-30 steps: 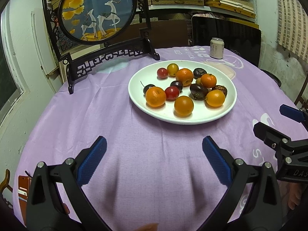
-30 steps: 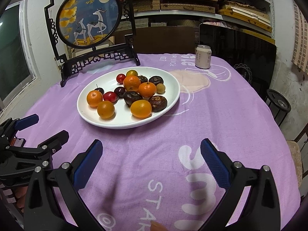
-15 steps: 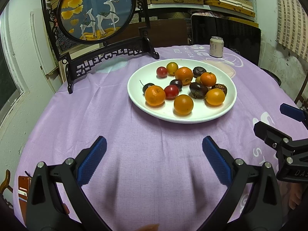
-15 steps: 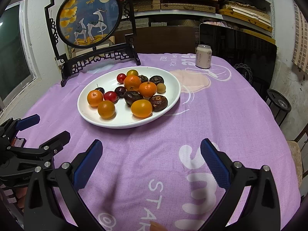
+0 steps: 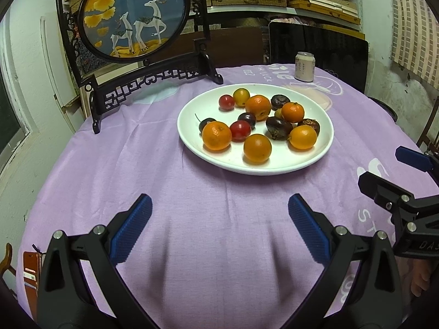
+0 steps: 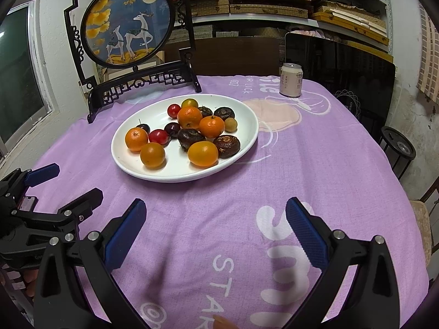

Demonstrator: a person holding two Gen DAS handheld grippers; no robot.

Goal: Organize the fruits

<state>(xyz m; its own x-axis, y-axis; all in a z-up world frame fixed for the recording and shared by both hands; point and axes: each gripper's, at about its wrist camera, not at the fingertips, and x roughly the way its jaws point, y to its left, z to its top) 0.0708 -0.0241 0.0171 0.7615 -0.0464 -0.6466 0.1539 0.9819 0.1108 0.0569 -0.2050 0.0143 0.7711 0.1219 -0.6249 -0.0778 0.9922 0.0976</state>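
Your left gripper (image 5: 219,219) and right gripper (image 6: 215,223) both hover with fingers spread wide and empty over the purple tablecloth (image 5: 137,170), short of the white plate (image 6: 233,153) where all the fruits lie crowded. Nudge one round orange (image 6: 203,153) carelessly and it could roll into its neighbours or off the shallow rim. The cloth reads "LUCK" and "STA"; the can's (image 6: 291,80) label is illegible.

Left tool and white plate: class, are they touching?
Apart. The left wrist view shows bare purple cloth between the open left tool and the white plate.
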